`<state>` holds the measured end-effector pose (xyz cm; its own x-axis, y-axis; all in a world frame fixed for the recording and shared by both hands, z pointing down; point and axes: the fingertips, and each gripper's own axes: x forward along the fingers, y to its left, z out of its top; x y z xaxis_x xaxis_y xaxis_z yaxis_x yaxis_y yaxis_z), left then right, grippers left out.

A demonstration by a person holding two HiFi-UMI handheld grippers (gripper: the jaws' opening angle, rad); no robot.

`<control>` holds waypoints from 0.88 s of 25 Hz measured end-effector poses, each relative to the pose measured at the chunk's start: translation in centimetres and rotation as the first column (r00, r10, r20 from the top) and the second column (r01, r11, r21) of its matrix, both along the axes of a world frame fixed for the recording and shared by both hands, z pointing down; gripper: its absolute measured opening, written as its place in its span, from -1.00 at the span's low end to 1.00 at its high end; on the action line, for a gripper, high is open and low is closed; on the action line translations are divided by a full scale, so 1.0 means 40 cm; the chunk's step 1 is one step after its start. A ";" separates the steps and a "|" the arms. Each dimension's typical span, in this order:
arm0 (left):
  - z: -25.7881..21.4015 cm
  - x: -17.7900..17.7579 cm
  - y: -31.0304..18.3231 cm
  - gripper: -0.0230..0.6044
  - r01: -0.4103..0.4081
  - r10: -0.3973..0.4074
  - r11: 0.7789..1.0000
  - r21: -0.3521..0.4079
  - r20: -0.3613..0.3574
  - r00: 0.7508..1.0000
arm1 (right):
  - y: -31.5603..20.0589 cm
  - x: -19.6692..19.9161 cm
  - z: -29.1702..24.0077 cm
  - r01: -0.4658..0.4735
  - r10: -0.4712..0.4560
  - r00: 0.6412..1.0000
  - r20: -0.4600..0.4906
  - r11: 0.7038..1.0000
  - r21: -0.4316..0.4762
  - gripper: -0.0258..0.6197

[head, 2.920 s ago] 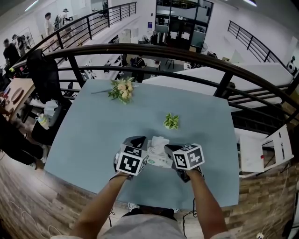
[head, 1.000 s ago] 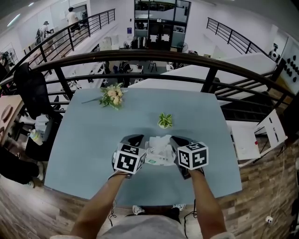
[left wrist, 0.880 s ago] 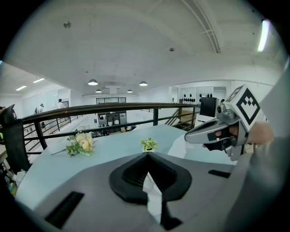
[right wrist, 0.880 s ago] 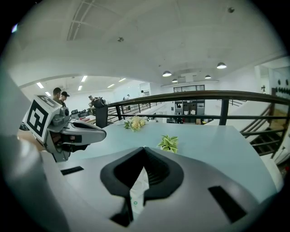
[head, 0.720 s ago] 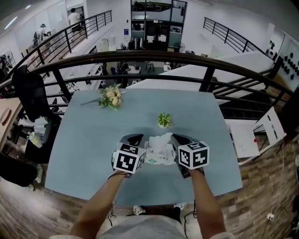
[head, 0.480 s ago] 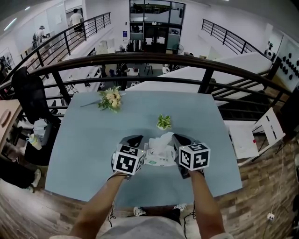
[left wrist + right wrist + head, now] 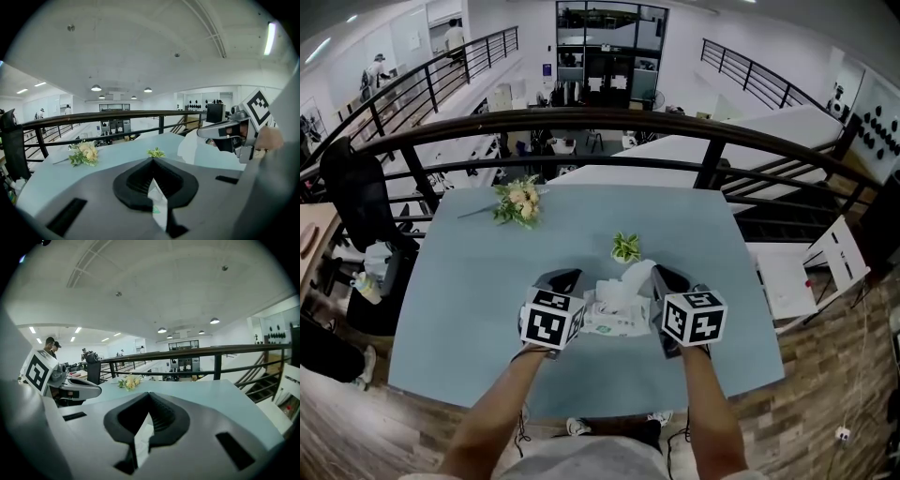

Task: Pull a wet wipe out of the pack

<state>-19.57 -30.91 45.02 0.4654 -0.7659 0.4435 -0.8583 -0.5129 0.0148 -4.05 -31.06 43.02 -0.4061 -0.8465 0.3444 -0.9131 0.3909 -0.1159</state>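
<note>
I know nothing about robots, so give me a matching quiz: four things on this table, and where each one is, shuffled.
1 bouquet
2 sprig
3 wipe
4 pack

A pinched in the right gripper
B far left part of the table
C mid-table, just beyond the pack
D gripped at its edge by the left gripper

Pairs: 1-B, 2-C, 3-A, 4-D
</note>
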 end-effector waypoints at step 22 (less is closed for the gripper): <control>-0.048 -0.013 -0.015 -0.94 0.025 -0.026 0.998 0.056 0.013 1.000 | 0.005 0.042 -0.072 -0.069 0.069 0.998 -0.006 0.992 0.102 -0.90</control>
<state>-20.07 -31.49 43.08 0.4394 -0.8014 0.4059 -0.8711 -0.4904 -0.0254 -2.39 -30.85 40.14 -0.3427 -0.9032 0.2584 -0.9391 0.3363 -0.0703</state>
